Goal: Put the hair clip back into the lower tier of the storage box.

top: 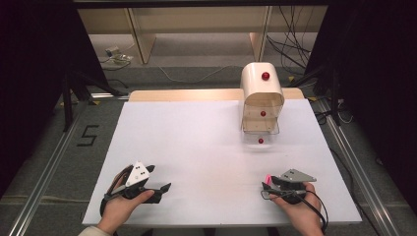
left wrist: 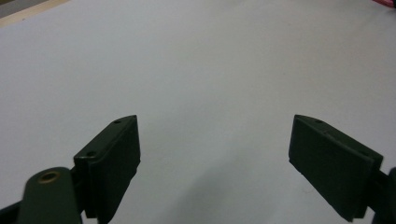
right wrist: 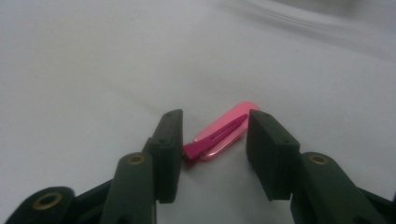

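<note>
Only readable writing was a dark "5" [top: 87,135] marked on the grey floor left of the table; no brand or label could be made out elsewhere. White table [top: 196,147] carried one container, a cream arched-top cabinet [top: 262,96] at the far right with red knobs; its lower front was see-through and the drawers looked empty, though the high view was too small to be sure. One red knob [top: 260,140] sat low in front of it, on what seemed a clear pulled-out drawer. Left gripper [top: 156,189] rested near the front left edge, jaws spread wide, nothing between them. Right gripper [right wrist: 214,140] sat near the front right, jaws about half apart, straddling a pink hair clip [right wrist: 219,133] lying flat on the table; the left pad looked to touch the clip's darker end, the right pad stood just clear, so no firm grip.
</note>
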`<state>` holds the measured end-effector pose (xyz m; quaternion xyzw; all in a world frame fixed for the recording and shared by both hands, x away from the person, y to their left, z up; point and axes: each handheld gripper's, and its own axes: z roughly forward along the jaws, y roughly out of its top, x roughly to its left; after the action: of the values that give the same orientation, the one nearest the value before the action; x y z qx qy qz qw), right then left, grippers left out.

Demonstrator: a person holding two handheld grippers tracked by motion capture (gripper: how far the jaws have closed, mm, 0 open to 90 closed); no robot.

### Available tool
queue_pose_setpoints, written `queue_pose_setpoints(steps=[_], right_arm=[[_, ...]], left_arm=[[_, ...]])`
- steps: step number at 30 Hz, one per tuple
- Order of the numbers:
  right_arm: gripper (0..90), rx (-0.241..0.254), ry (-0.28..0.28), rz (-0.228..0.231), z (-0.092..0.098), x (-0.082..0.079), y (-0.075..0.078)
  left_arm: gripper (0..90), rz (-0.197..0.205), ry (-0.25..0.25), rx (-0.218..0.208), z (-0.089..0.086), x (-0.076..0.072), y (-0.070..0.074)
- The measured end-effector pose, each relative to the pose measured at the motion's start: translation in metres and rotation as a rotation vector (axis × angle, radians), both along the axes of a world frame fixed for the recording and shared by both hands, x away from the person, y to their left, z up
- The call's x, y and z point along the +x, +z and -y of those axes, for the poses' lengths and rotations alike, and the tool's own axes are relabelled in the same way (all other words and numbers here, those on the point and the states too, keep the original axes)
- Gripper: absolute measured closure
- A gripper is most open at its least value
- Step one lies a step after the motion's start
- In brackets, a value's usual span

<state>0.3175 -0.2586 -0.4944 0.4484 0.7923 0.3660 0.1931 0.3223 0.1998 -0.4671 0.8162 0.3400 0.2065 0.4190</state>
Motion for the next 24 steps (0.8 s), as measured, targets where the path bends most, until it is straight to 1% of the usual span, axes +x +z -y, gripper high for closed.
queue_pose_setpoints(steps=[5,6,8,12,14,16,18,24], right_arm=[[64.3,0.011,0.0,-0.003,0.0014,0.0004,-0.0003],[66.9,0.016,-0.005,-0.008,0.0026,0.0005,-0.0003],[68.1,0.022,-0.007,-0.011,0.0031,0.0005,-0.0003],[74.4,0.032,-0.016,-0.019,0.0049,0.0008,-0.0003],[77.1,0.036,-0.01,-0.016,0.0064,0.0014,-0.0004],[78.4,0.04,-0.01,-0.025,0.0072,0.0014,-0.0002],[82.3,0.037,0.0,-0.025,0.0082,0.0018,0.0],[82.5,0.037,0.017,-0.024,0.0083,0.0025,0.0]], left_arm=[[16.7,0.0,0.0,0.0,0.0004,-0.0002,0.0002],[16.7,0.001,-0.001,0.001,0.0003,-0.0003,0.0002],[16.7,0.002,-0.001,0.002,0.0004,-0.0004,0.0002],[16.5,0.001,0.003,-0.002,0.0009,-0.0002,-0.0003],[16.5,-0.001,0.002,-0.004,0.0011,-0.0003,-0.0003],[16.5,0.0,-0.003,0.002,0.0008,-0.0002,-0.0002],[16.5,0.0,-0.004,0.003,0.0011,-0.0004,-0.0003],[16.5,0.0,-0.004,-0.004,0.0015,-0.0006,-0.0002]])
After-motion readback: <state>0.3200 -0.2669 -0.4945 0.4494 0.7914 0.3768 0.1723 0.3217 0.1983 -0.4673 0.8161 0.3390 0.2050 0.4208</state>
